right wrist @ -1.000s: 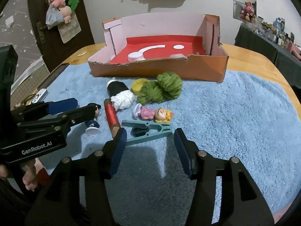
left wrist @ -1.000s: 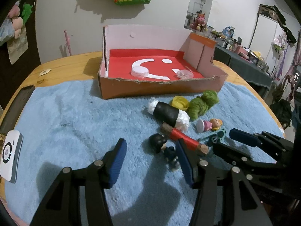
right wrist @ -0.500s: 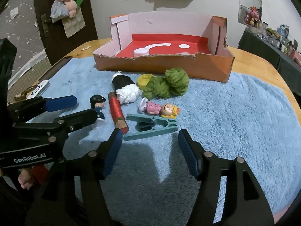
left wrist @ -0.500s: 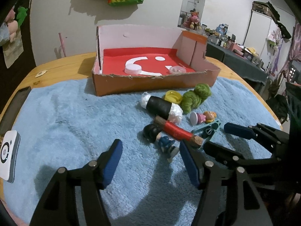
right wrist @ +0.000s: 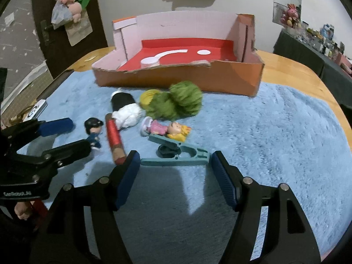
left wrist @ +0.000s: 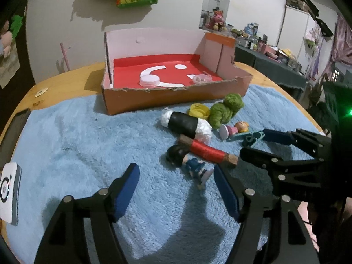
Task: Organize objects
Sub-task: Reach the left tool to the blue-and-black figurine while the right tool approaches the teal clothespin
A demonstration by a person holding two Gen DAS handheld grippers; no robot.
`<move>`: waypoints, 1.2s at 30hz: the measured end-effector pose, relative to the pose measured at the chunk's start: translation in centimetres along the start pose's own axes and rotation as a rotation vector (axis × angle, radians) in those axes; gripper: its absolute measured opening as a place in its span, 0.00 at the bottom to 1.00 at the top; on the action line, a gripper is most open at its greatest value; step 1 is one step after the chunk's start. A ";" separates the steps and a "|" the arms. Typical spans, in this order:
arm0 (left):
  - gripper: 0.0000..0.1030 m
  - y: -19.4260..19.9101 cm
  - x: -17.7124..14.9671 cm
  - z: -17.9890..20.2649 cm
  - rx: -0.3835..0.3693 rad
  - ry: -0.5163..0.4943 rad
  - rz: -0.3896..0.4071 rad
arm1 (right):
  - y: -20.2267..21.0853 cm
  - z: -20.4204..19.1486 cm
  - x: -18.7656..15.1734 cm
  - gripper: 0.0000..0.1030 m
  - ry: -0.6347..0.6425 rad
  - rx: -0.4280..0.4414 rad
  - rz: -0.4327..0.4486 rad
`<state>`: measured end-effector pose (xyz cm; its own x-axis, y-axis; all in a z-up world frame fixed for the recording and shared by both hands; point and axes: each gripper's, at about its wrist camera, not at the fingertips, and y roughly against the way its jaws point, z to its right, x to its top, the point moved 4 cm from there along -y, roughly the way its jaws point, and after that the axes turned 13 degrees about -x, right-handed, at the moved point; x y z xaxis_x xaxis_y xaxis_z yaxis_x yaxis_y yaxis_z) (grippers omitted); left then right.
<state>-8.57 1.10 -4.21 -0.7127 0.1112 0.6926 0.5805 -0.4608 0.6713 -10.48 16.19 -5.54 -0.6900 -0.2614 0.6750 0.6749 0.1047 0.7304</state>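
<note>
two grippers angled down over the blue rug (left wrist: 77, 145), left gripper (left wrist: 176, 189) and right gripper (right wrist: 175, 176) fingers apart, just widening, gripping nothing

Small toys (left wrist: 193, 132) scattered on blue rug; cardboard box (left wrist: 173, 96) behind.

The jaws of the left gripper (left wrist: 176, 189) have just been opening, with only the blue rug (left wrist: 77, 143) between them. The right gripper (right wrist: 175, 176) has opened wider too, and its blue fingertips (right wrist: 222, 176) now reach both ends of the teal clothespin (right wrist: 178, 156).
</note>
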 end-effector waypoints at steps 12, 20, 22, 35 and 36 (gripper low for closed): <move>0.70 -1.6 0.2 0.2 0.008 -0.078 -0.042 | -0.1 -0.7 -0.1 0.66 0.024 -0.015 0.013; 0.70 -2.6 1.1 0.3 0.006 -0.114 -0.052 | -0.2 -0.4 0.0 0.63 0.009 -0.007 0.016; 0.71 -2.7 1.3 0.2 -0.004 -0.113 -0.055 | -0.2 -0.4 0.0 0.63 0.007 -0.002 0.016; 0.54 -2.8 1.3 0.5 0.000 -0.094 -0.034 | -0.2 -0.2 0.0 0.62 0.001 0.008 0.020; 0.54 -2.8 1.3 0.5 -0.004 -0.087 -0.031 | -0.2 -0.2 0.0 0.62 -0.001 0.009 0.019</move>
<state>-10.94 2.92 -5.02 -0.6935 0.2015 0.6917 0.5567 -0.4597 0.6920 -10.54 15.99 -5.68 -0.6769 -0.2586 0.6892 0.6857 0.1188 0.7181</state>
